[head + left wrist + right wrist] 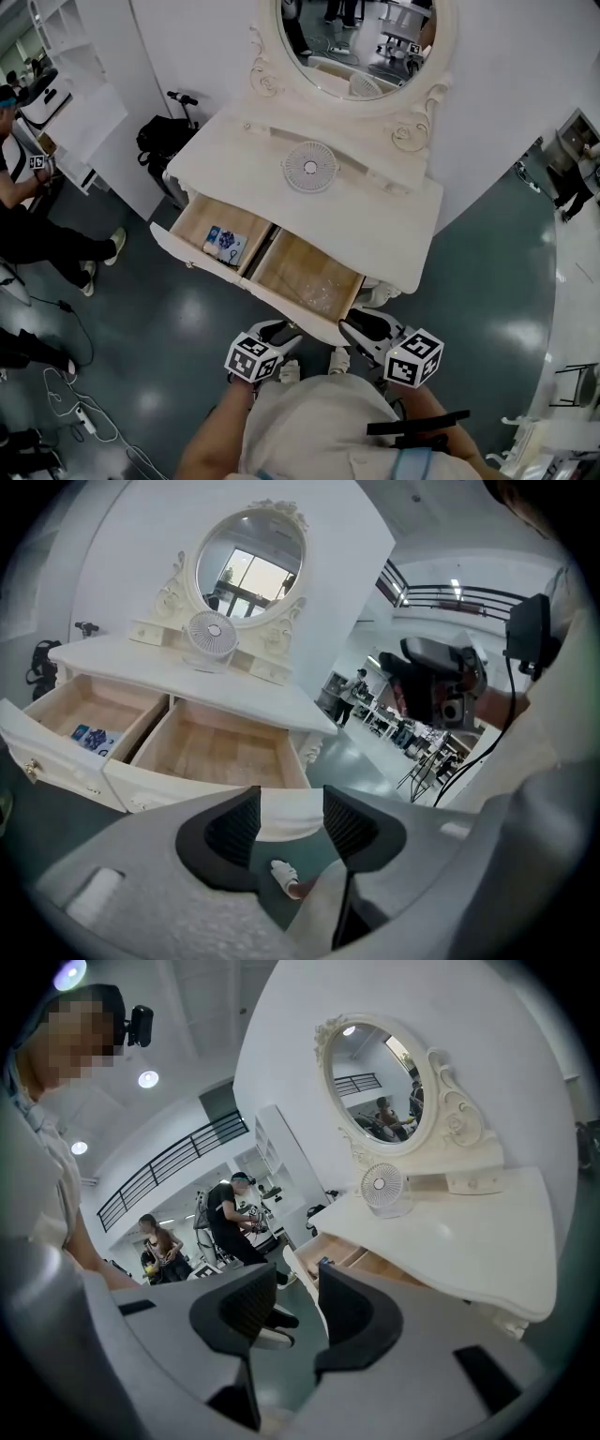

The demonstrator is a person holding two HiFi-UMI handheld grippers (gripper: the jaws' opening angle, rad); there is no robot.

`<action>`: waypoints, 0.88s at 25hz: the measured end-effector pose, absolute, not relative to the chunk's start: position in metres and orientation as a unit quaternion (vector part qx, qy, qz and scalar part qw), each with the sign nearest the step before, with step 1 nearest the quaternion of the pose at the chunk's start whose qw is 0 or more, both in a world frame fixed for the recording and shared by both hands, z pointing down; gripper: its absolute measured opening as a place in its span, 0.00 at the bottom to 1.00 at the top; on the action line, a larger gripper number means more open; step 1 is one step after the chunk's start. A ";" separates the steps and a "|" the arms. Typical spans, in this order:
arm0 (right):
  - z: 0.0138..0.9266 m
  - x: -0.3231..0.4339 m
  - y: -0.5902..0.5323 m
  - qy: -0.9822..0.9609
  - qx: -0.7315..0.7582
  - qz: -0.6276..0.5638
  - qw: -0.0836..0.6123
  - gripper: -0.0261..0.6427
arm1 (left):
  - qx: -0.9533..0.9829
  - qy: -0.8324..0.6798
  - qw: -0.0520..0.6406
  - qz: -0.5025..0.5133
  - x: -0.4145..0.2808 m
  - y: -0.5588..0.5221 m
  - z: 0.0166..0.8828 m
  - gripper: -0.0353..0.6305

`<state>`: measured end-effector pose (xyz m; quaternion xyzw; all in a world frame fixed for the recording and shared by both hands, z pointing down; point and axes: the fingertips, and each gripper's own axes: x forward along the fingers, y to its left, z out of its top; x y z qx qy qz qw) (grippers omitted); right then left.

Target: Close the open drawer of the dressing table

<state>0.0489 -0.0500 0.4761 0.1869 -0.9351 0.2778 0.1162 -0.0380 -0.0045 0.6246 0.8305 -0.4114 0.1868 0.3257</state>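
Plainly, ribbed left tongs (289,803) and right tongs (295,1283) gape empty before the curved, wood-lined drawer (298,269).

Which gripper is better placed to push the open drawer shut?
Probably the left. The left gripper faces the drawer front squarely, open jaws framing it. The right gripper, also open, sits off the drawer's end and points past it.

White wall (525,84) ahead of left claw (274,332); glossy grey-green floor (187,309) below; white shelving (84,112) far left; ceiling lamps (148,1079) overhead.
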 end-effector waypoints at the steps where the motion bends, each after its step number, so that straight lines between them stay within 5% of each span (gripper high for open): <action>1: 0.477 0.049 -0.050 -0.935 0.187 0.278 0.117 0.25 | 0.828 -0.411 0.327 0.194 -0.039 -0.005 0.629 0.34; 22: 0.491 0.060 -0.048 -0.921 0.226 0.294 0.123 0.25 | 0.790 -0.386 0.376 0.292 -0.045 -0.009 0.716 0.34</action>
